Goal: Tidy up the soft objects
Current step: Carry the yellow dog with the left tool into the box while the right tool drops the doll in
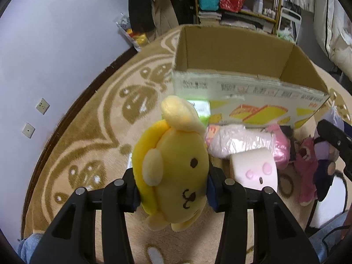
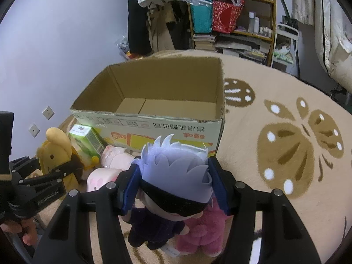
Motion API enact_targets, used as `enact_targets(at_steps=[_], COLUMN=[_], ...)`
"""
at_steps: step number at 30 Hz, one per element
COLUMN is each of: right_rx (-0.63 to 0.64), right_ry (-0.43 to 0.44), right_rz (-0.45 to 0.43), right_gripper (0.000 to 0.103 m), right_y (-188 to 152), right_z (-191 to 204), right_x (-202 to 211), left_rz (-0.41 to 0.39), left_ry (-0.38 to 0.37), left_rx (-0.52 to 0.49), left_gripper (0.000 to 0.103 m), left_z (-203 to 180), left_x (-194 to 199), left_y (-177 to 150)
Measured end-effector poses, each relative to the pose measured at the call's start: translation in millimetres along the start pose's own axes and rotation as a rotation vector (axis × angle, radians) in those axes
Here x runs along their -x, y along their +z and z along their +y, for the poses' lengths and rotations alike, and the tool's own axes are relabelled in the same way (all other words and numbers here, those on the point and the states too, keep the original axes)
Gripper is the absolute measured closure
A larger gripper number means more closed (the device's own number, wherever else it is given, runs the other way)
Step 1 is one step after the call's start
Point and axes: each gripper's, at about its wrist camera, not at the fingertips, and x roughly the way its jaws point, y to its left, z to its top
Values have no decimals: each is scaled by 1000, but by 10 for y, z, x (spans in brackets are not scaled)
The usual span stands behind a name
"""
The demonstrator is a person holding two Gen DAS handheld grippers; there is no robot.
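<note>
My left gripper [image 1: 173, 187] is shut on a yellow dog plush [image 1: 173, 167], held above the rug; it also shows in the right wrist view [image 2: 55, 151]. My right gripper [image 2: 173, 187] is shut on the head of a doll with pale lilac hair and a black blindfold [image 2: 176, 176]. An open cardboard box [image 2: 154, 118] stands on the rug just beyond both; it also shows in the left wrist view [image 1: 242, 88]. Its inside looks bare. A pink bear plush [image 2: 202, 231], a white cube plush with pink cheeks [image 1: 255, 167] and a plastic-wrapped pink plush [image 1: 242, 140] lie before the box.
A green carton [image 2: 88, 140] lies by the box's left front corner. The beige patterned rug [image 2: 286, 154] spreads to the right. A shelf [image 2: 231, 22] with bags, books and bottles stands behind, with hanging clothes [image 2: 154, 11] and a wall to the left.
</note>
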Motion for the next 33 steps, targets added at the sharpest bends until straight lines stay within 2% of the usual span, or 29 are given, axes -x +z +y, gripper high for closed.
enact_targets(at_steps=[8,21,25,29,33], right_rx=[-19,-4,8,32,59], right_ry=[13,7,11,18,16], right_rz=[-87,-225,-245,-261,-275], right_gripper=[41,41,40,40,40], right_y=[75,332,440,575,667], right_z=[-28,23,60,93,119], right_x=[277,606,603,562,507], left_rz=[-118,-328,-373,-405,-412], left_ry=[33,17,25,1,1], left_rx=[18,12,-18,-19,-36], left_gripper=[58,58,58,58,58], left_z=[66,57,-15,-81,-162], left_x=[278,768,807,785,680], left_y=[84,319,431,560,692])
